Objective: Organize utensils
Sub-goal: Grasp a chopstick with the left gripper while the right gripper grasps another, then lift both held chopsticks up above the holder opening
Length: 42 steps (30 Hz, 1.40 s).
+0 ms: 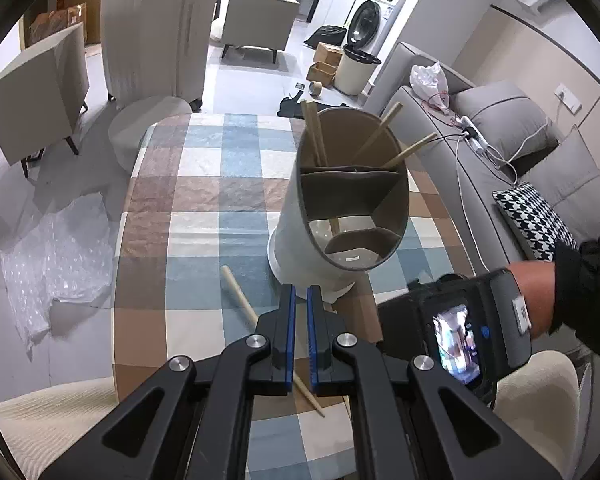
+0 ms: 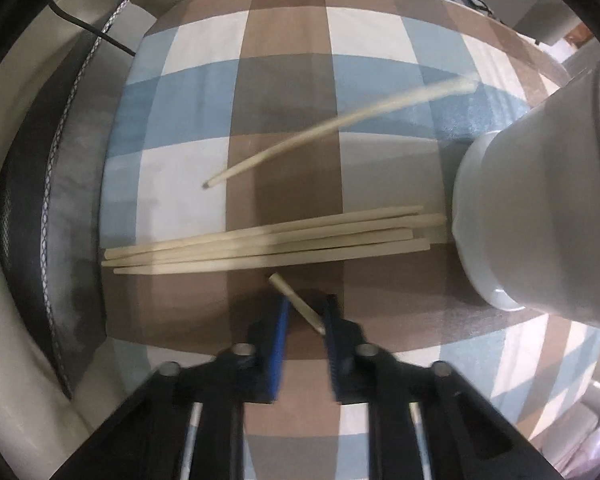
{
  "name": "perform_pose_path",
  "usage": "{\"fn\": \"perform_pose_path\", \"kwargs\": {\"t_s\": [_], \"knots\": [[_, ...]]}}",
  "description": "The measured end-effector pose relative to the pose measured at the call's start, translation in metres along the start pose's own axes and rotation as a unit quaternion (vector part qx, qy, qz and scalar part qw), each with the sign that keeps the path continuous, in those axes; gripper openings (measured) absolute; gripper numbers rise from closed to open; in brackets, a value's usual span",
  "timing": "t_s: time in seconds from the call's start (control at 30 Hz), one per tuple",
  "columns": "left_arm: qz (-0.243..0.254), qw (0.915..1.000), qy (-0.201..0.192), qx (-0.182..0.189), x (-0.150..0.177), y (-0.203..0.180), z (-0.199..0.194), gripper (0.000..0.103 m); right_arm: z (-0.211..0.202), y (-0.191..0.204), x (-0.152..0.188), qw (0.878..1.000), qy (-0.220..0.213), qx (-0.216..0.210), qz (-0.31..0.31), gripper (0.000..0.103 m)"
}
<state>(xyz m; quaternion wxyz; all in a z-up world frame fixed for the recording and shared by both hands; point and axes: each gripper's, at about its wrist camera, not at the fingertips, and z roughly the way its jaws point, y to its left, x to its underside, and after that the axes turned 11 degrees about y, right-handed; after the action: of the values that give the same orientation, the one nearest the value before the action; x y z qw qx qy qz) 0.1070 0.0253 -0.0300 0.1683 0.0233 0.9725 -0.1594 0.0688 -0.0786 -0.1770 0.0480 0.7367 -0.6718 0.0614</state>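
My right claw point(image 2: 304, 312) is pinching one chopstick point(image 2: 297, 303) above the bundle point(image 2: 267, 242). My left claw point(image 1: 300, 300) is sitting nearly pressed together, empty, facing the holder point(image 1: 340, 208) standing on the surface point(image 1: 203, 200).

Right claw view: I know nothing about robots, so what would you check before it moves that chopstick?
1. Chopstick sits between the right claw fingers: ok.
2. Grip firm: cannot tell; the picture is blurred and the stick lies slanted.
3. Holder standing on the table: ok.
4. Room in its rear compartment beside the stored chopsticks: ok.
5. Left claw empty: ok.
6. Table sorted: not ok; a bundle and a loose stick remain.
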Motion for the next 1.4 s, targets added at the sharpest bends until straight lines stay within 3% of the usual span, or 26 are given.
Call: {"fn": "perform_pose_path", "kwargs": {"t_s": [0.17,0.3,0.37,0.5,0.57,0.63,0.67,0.8,0.97,1.07,1.3,1.37,1.4], "knots": [[-0.015,0.9999,0.006,-0.002,0.0,0.004,0.002,0.001,0.0,0.001,0.009,0.998,-0.029,-0.007,0.061,0.004],[-0.048,0.9988,0.012,0.0,-0.001,0.016,0.004,0.001,-0.005,-0.014,0.041,0.981,-0.081,-0.031,0.173,0.004],[-0.085,0.9958,0.034,0.0,-0.001,0.031,0.014,0.001,-0.012,-0.018,0.052,0.967,-0.114,-0.049,0.224,0.004],[-0.155,0.9843,0.085,0.004,-0.001,0.059,0.039,0.003,-0.037,-0.019,0.079,0.92,-0.201,-0.066,0.329,0.004],[-0.185,0.9772,0.105,0.004,0.0,0.069,0.054,0.011,-0.043,-0.018,0.089,0.897,-0.232,-0.081,0.366,0.004],[-0.206,0.9709,0.121,0.006,0.0,0.075,0.067,0.028,-0.05,-0.024,0.102,0.872,-0.261,-0.087,0.405,0.004],[-0.212,0.9693,0.125,0.003,-0.001,0.077,0.071,0.029,-0.052,-0.025,0.11,0.855,-0.278,-0.1,0.427,0.004],[-0.198,0.9707,0.135,-0.007,-0.01,0.067,0.088,0.042,-0.065,-0.026,0.125,0.814,-0.322,-0.109,0.471,0.004],[-0.173,0.9733,0.135,-0.068,-0.028,0.056,0.11,0.043,-0.069,-0.028,0.14,0.761,-0.366,-0.131,0.52,0.004],[-0.174,0.9715,0.131,-0.095,-0.035,0.058,0.12,0.043,-0.067,-0.024,0.145,0.74,-0.377,-0.135,0.541,0.004],[-0.159,0.9692,0.112,-0.151,-0.041,0.058,0.13,0.041,-0.067,-0.017,0.157,0.708,-0.392,-0.134,0.572,0.004],[-0.139,0.9689,0.108,-0.174,-0.042,0.054,0.133,0.03,-0.067,-0.018,0.161,0.699,-0.396,-0.132,0.581,0.004],[-0.135,0.9704,0.104,-0.171,-0.042,0.053,0.132,0.016,-0.067,-0.017,0.162,0.697,-0.396,-0.131,0.583,0.004]]}}
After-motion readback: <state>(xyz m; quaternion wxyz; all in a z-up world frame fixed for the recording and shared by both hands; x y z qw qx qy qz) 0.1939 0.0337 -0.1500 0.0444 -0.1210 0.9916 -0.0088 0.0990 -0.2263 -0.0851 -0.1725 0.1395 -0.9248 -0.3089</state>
